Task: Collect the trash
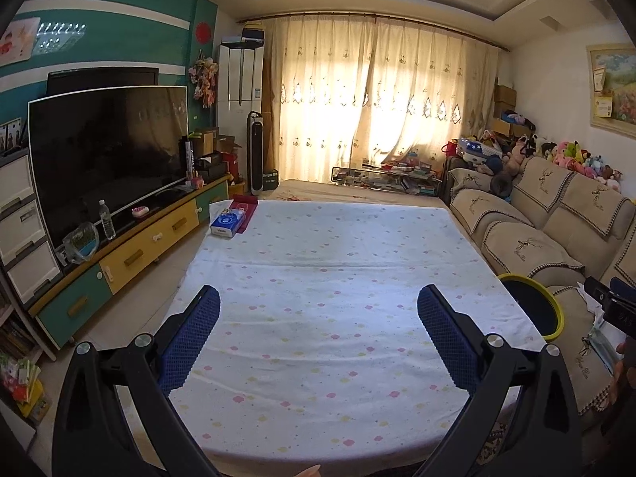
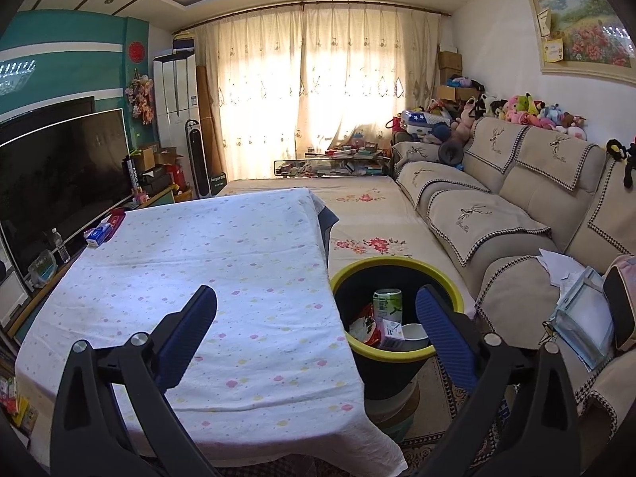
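Currently both grippers hover above the near edge of the table (image 1: 318, 262), which carries a white cloth with small pastel flowers. Left gripper (image 1: 318, 318): jaws spread wide, nothing between the blue pads. Right gripper (image 2: 316, 320): jaws likewise released and empty. Trash location: already inside the yellow-rimmed bin (image 2: 397, 266), which stands on the floor just beside the table's right edge, between table and sofa (image 2: 497, 206). In the bin the right wrist view shows a green drink can (image 2: 387, 302) standing upright, a red-and-white snack wrapper (image 2: 363, 324), a small carton (image 2: 391, 334) and a white paper cup (image 2: 415, 332). No loose trash visible on the cloth; judged, collection looks near complete. Only items left on the table are a blue tissue pack (image 1: 227, 222) and a red cloth (image 1: 245, 204) behind it, at the far left corner, well apart from both grippers. Key relation: that corner lies ahead and to the left, so the left gripper is the nearer one; the pack's long axis runs roughly away from the camera. Room for moving: table centre is open, an unobstructed straight reach. Right gripper sits near the bin, right finger overlapping its rim in view. Papers (image 2: 556, 266) lie on the sofa seat at right; whether trash, cannot tell.
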Tool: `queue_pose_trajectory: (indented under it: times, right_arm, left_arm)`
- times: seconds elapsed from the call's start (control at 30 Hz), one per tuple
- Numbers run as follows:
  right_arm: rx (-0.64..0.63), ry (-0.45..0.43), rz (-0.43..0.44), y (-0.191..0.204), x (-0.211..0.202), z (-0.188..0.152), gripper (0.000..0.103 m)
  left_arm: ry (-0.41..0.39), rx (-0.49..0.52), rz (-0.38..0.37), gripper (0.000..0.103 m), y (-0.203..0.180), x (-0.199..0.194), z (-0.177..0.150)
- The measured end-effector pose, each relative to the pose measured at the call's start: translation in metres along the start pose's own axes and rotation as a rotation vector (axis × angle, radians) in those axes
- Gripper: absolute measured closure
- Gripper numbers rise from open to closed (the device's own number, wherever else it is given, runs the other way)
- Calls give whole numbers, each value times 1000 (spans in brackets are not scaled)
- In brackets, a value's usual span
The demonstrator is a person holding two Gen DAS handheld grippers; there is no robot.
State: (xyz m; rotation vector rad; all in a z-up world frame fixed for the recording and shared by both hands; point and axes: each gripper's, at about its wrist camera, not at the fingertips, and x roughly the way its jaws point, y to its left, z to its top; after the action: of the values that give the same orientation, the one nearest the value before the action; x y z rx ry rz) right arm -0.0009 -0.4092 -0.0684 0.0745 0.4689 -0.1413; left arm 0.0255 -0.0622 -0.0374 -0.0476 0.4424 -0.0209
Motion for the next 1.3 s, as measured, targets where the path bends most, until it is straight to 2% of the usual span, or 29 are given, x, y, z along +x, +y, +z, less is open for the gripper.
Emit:
queue_pose_trajectory:
  times: [0.37,1.3]
  right_arm:
    - [-7,21,27,10,9,-3,7]
    - [-2,44,49,12,21,-9,7]
  left_arm:
    - [3,-17,20,5,9,2,1]
    - [40,-34,-20,5,7,14,-4]
